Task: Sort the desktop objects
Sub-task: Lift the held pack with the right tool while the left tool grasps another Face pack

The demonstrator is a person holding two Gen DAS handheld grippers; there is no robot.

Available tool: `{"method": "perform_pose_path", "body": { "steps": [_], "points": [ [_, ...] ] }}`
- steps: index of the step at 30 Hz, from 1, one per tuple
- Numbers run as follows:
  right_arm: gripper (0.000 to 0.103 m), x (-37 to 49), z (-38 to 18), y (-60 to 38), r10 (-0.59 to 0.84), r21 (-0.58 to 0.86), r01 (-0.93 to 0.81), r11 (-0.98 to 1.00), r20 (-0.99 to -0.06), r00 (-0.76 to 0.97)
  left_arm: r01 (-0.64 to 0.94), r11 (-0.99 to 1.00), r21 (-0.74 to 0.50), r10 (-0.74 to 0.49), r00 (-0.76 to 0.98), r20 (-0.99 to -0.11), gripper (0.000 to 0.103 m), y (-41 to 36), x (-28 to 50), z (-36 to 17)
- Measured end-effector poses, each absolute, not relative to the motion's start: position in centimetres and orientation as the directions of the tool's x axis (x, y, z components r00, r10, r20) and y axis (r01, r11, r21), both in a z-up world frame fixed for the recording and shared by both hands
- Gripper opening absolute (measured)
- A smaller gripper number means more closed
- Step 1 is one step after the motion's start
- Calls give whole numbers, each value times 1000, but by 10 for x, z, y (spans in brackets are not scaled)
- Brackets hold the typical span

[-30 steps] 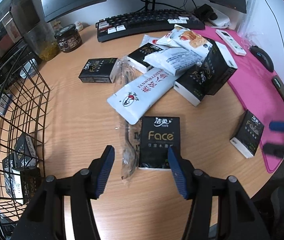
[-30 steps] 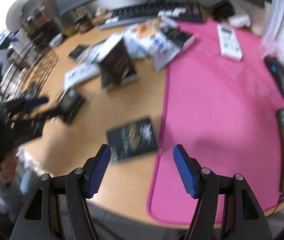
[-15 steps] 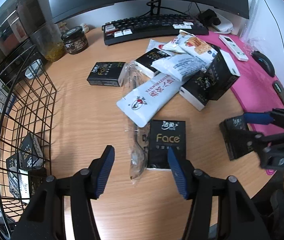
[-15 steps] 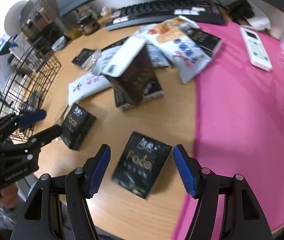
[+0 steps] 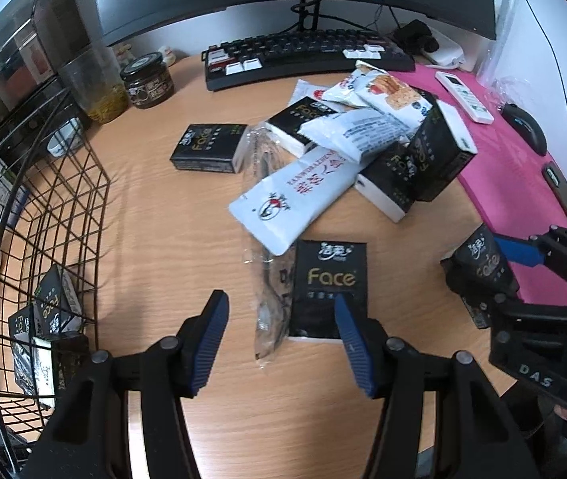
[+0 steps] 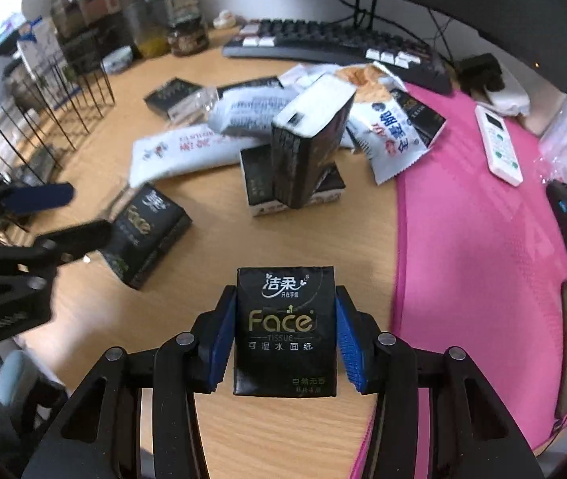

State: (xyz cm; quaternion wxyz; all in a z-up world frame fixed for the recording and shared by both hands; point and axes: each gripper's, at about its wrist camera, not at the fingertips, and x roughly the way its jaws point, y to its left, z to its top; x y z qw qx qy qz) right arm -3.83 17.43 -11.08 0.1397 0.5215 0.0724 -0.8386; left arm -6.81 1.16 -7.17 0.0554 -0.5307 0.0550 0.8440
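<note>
Tabletop (image 6: 315, 231) wood-grain, smooth, matt; tissue pack (image 6: 285, 331) glossy black plastic film w/ gold print; mat (image 6: 479, 247) at right pink woven cloth; basket (image 5: 64, 215) at left black metal wire; gripper pads (image 6: 347, 339) ribbed blue.

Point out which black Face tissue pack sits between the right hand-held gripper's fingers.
It is the tissue pack by the pink mat, between the closing blue pads of the right hand-held gripper. The other packs lie loose on the desk or in the wire basket.

A black Face tissue pack (image 6: 285, 331) sits label-up near the surface's front edge; more black packs (image 5: 411, 167) and white snack bags (image 5: 295, 195) are heaped mid-surface.
</note>
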Motion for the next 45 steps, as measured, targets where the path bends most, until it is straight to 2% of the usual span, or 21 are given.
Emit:
{"method": "perform_pose_path", "body": {
  "steps": [15, 18, 29, 35, 37, 38, 39, 40, 41, 45],
  "points": [
    [47, -27, -107, 188, -184, 46, 309, -950, -882, -433, -201, -979, 31, 54, -407, -912, 62, 33, -82, -88],
    [47, -23, -106, 188, -191, 52, 312, -949, -880, -436, -202, -979, 27, 58, -405, -912, 64, 35, -86, -89],
    [47, -18, -106, 197, -191, 59, 296, -953, -878, -440, -209, -975, 77, 16, -409, -912, 70, 45, -95, -97],
    [47, -17, -107, 201, -189, 61, 289, -955, -878, -439, -202, -975, 94, -3, -411, -912, 69, 44, -99, -98],
    [47, -17, -106, 202, -190, 63, 288, -956, -877, -441, -205, -973, 106, -10, -422, -907, 64, 45, -98, -97],
    [47, -17, -105, 201, -191, 62, 288, -956, -876, -443, -197, -974, 109, -13, -436, -900, 53, 44, -96, -93],
    [47, -17, -105, 202, -191, 62, 288, -956, -875, -445, -188, -975, 118, -22, -448, -894, 47, 44, -95, -90],
    [47, -16, -104, 201, -192, 62, 289, -955, -873, -448, -190, -975, 120, -19, -463, -886, 33, 44, -92, -84],
    [47, -16, -102, 201, -194, 63, 290, -955, -871, -451, -199, -973, 117, -9, -472, -882, 15, 44, -90, -79],
    [47, -14, -99, 200, -196, 61, 293, -954, -866, -459, -214, -970, 115, 9, -504, -863, 15, 44, -80, -61]
  ]
}}
